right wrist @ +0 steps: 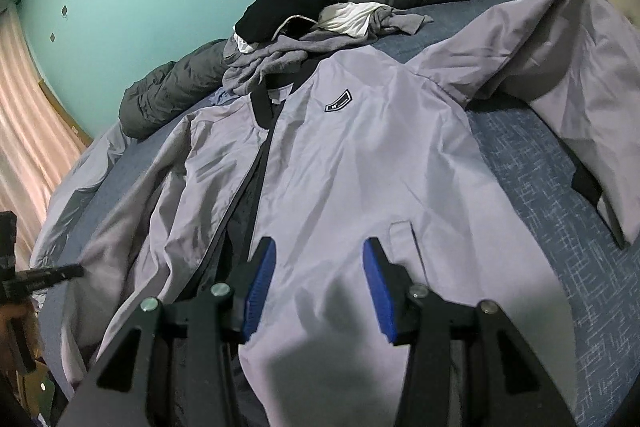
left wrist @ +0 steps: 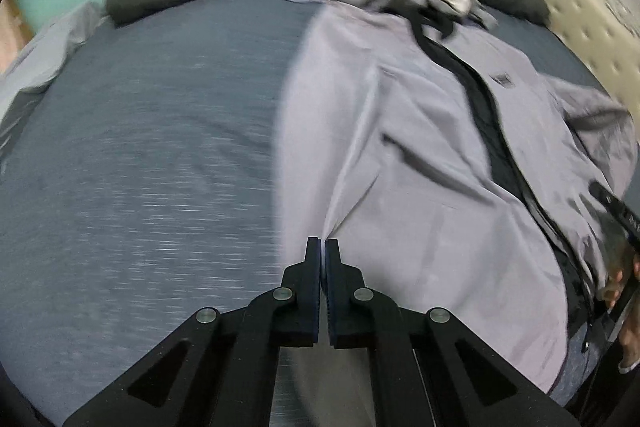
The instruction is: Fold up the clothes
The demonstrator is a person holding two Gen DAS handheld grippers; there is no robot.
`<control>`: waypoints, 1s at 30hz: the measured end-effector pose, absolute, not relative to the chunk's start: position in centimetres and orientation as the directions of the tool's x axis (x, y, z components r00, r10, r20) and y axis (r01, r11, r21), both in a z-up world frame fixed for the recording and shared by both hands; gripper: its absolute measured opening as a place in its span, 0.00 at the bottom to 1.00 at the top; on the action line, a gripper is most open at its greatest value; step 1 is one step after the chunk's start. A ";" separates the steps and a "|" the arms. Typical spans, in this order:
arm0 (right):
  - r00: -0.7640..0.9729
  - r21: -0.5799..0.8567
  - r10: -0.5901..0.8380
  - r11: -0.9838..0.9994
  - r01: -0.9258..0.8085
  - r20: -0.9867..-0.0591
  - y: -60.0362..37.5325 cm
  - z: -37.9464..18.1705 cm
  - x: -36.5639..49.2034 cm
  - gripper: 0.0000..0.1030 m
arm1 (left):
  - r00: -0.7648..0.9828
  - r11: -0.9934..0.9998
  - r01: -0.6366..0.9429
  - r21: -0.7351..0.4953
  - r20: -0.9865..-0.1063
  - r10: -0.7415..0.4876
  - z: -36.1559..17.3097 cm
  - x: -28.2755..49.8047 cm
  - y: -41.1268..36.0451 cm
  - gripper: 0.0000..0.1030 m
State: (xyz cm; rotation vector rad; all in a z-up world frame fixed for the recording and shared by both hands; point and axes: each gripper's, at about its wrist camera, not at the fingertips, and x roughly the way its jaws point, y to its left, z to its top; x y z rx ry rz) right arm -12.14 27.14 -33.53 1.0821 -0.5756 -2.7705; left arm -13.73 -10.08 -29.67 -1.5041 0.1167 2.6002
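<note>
The left claw (left wrist: 322,247) is clenched on a fold of the grey jacket (left wrist: 420,131); the right claw (right wrist: 320,259) hovers released over the jacket's front; the jacket lies on the bed (left wrist: 140,147).

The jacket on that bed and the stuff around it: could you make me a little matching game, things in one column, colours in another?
Things:
1. jacket
2. bed sheet
3. rolled quilt
4. top garment on the clothes pile

Colours:
A. black
B. pale lilac-grey with black collar and zip strip
C. dark grey
D. blue with a fine pale pattern

Pairs: 1-B, 2-D, 3-C, 4-A
</note>
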 end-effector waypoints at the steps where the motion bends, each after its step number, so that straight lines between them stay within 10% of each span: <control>1: -0.740 0.384 -0.238 -0.923 -0.029 -0.629 27.1 -33.5 -12.2 0.44 | -0.498 -0.991 -0.135 0.011 -0.865 0.058 -29.3 -13.9 -11.5 0.02; 12: -0.731 0.383 -0.246 -0.924 -0.023 -0.637 27.0 -33.9 -12.4 0.44 | -0.455 -0.988 0.076 0.136 -0.877 -0.156 -30.2 -16.9 -22.5 0.08; 17: -0.732 0.379 -0.245 -0.925 -0.019 -0.636 26.9 -33.9 -12.4 0.44 | -0.473 -0.985 0.100 0.143 -0.864 -0.173 -29.8 -16.0 -22.9 0.52; 30: -0.736 0.398 -0.260 -0.917 -0.014 -0.625 26.9 -33.7 -11.9 0.44 | -0.392 -0.998 -0.043 0.046 -0.920 -0.026 -34.2 -10.9 -15.6 0.62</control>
